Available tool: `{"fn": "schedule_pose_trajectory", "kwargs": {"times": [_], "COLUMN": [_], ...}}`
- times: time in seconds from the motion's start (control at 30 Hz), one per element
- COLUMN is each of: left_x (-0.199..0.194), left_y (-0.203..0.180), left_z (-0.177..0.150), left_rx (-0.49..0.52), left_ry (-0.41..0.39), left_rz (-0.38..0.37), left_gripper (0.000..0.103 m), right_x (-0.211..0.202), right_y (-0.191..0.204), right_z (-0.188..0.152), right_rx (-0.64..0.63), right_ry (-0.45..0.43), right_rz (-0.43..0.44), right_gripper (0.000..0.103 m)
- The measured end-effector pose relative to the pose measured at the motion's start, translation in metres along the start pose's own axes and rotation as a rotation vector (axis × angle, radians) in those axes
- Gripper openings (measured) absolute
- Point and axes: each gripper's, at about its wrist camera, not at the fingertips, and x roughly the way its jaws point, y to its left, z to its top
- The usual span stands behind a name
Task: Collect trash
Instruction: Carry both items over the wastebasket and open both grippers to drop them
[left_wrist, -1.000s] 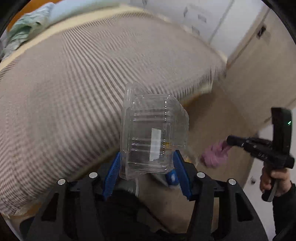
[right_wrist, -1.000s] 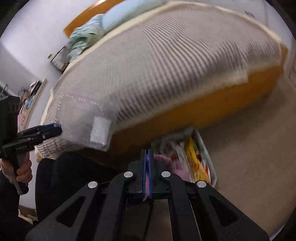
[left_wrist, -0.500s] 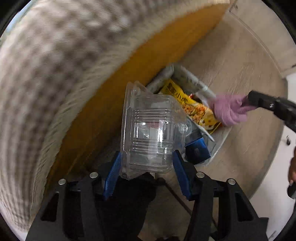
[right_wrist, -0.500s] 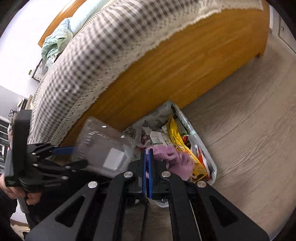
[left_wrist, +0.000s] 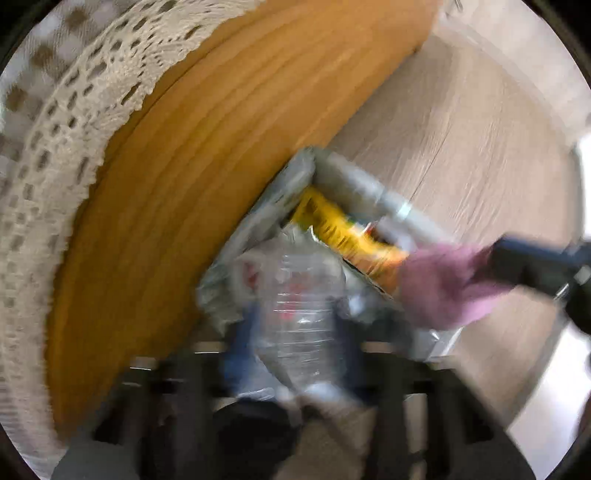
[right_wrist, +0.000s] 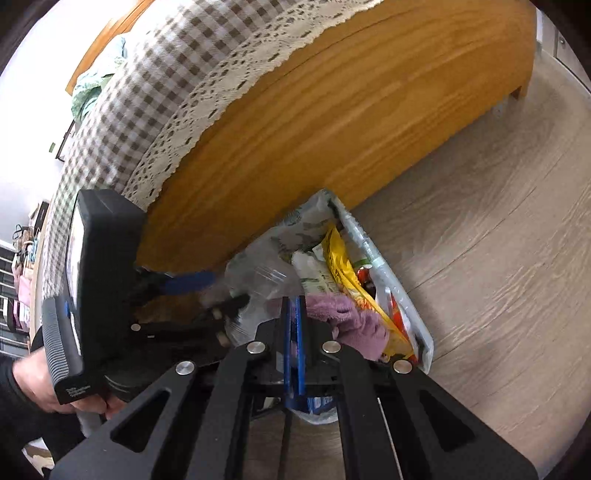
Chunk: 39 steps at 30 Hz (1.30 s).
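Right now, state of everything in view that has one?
left tongs: closing, pressing the clear container between them
clear container: squeezed, at the trash bag mouth
right tongs: shut on pink cloth
trash bag: open, on the floor
yellow wrapper: inside the bag

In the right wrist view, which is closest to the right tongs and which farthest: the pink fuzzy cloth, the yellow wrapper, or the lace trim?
1. Pink fuzzy cloth: pinched in the right tongs.
2. Yellow wrapper: just beyond, in the trash bag.
3. Lace trim: far up, along the bed edge.

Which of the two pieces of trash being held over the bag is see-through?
The clear plastic container between the closing left gripper; the right gripper holds an opaque fuzzy pink cloth.
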Motion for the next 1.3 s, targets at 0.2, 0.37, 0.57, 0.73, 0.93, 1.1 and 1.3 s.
{"fn": "schedule_pose_trajectory", "kwargs": {"times": [0.2,0.37,0.57,0.73,0.93,1.1,1.3], "left_x": [0.003,-0.048,-0.088,-0.082,-0.074,-0.077,-0.113], "left_y": [0.027,0.046,0.065,0.084,0.078,0.083,0.111], "left_z": [-0.003,-0.025,-0.054,-0.079,-0.074,-0.077,-0.094], "left_rx": [-0.182,-0.162,-0.173,-0.272,-0.257,-0.291,-0.349], "left_ry": [0.084,0.022,-0.049,-0.012,-0.017,-0.043,-0.134], "left_rz": [-0.136,-0.25,-0.217,-0.248,-0.252,-0.247,-0.279], "left_gripper": [0.04,0.048,0.053,0.054,0.054,0.054,0.054], "right_x": [0.012,0.031,0.087,0.089,0.075,0.088,0.051], "right_y": [-0.001,0.011,0.01,-0.013,-0.035,-0.043,0.006], "right_z": [0.024,0.047,0.052,0.002,-0.059,-0.088,-0.059], "right_rx": [0.051,0.037,0.026,0.113,0.193,0.159,-0.021], "right_ry": [-0.024,-0.032,0.112,0.19,0.259,0.351,0.236], "right_rz": [0.027,0.037,-0.07,-0.106,-0.147,-0.22,-0.265], "right_gripper": [0.002,0.003,0.003,0.003,0.003,0.003,0.003]}}
